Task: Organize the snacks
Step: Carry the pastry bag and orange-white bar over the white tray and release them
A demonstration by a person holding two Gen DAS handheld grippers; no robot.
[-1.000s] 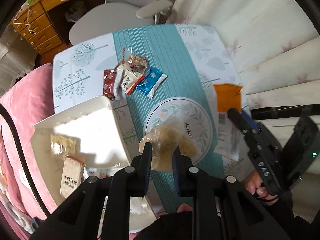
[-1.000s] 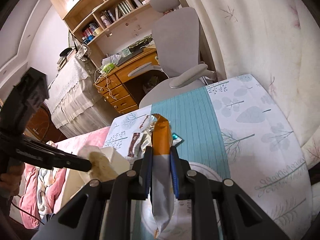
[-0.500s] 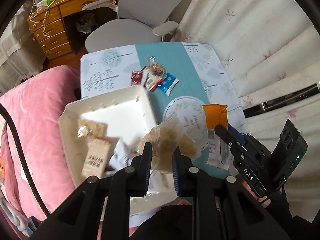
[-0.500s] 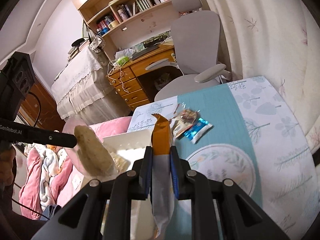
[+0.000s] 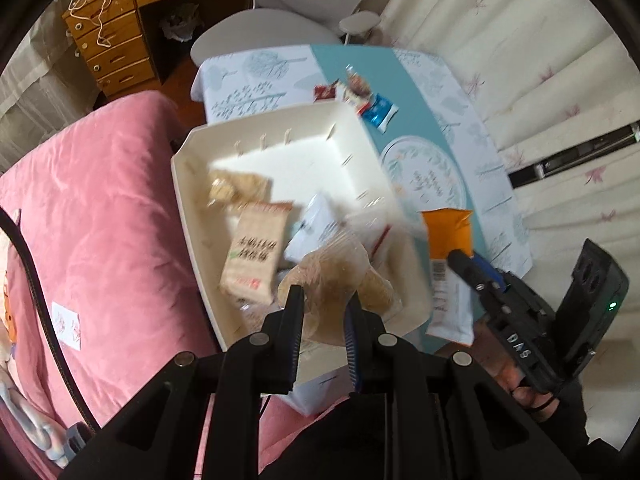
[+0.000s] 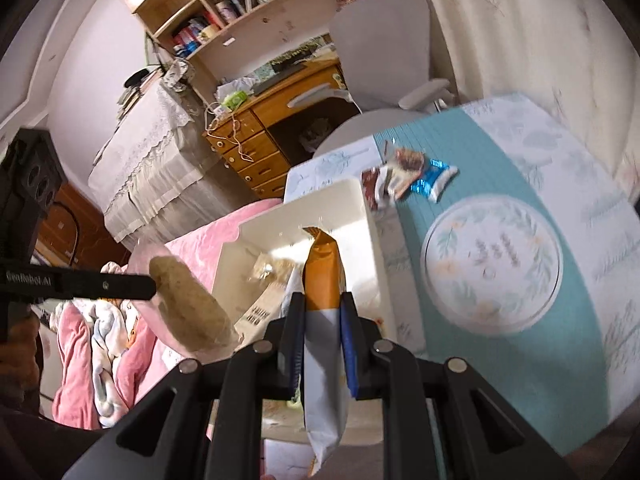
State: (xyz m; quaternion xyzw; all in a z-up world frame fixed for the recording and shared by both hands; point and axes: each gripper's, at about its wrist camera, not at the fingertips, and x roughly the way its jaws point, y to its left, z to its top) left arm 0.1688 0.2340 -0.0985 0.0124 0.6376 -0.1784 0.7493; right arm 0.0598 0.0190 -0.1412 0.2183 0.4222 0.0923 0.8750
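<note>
My left gripper [image 5: 324,308] is shut on a clear bag of brown pastry [image 5: 336,276] and hangs over the near end of a white box [image 5: 180,184]. A beige printed packet [image 5: 256,252], a pale cracker bag [image 5: 236,188] and a white packet [image 5: 316,224] lie inside the box. My right gripper [image 6: 322,300] is shut on an orange-and-white packet [image 6: 322,264], held above the white box [image 6: 374,240]. The left wrist view shows the right gripper [image 5: 460,258] at the box's right rim. Red, brown and blue loose snacks [image 6: 404,176] lie on the table runner beyond the box.
The box sits between a pink bed cover [image 5: 100,200] and the table with a teal runner [image 6: 520,160]. A grey office chair [image 6: 380,40] and a wooden desk [image 6: 280,120] stand behind the table. Pale curtains [image 5: 520,60] hang along the right.
Both grippers have carried their packets back from over the table's round print to over the white box. The box has grown larger and more central in both views. Both stay shut.
</note>
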